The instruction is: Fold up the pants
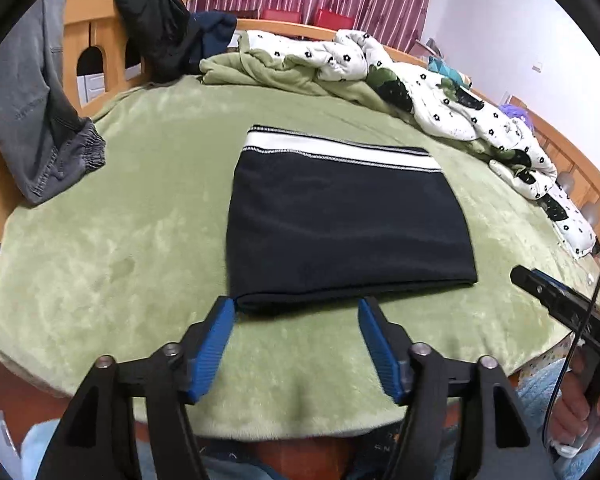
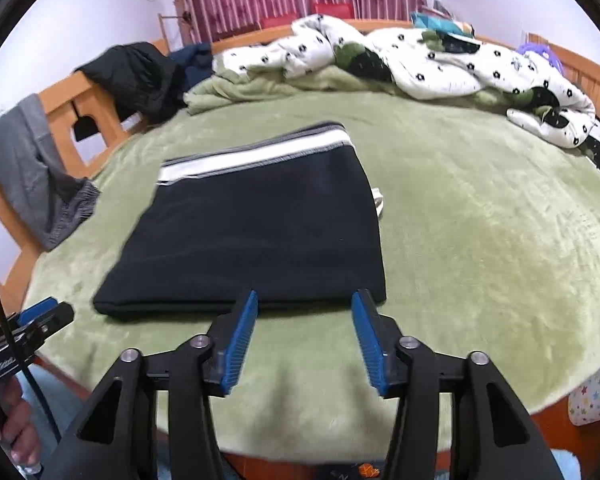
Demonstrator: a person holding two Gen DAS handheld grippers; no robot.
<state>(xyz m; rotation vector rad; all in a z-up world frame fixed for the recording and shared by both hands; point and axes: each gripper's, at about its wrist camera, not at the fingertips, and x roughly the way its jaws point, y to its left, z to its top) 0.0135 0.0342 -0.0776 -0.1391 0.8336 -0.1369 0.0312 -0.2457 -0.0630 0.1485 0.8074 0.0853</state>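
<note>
My right gripper showed only one dark finger in the left wrist view, its body cut by the edge. Grey trousers blurred, and the quilt ran off right.

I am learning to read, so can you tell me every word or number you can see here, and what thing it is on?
No text here can be read for sure.
Left tongs: white lettering on the black body, too blurred to read.
Dark cloth at the bottom edge of the left view: a few pale letters, too small to read.
Folded pants: no words, only a white stripe on the waistband.
Right tongs: no words showing.
</note>
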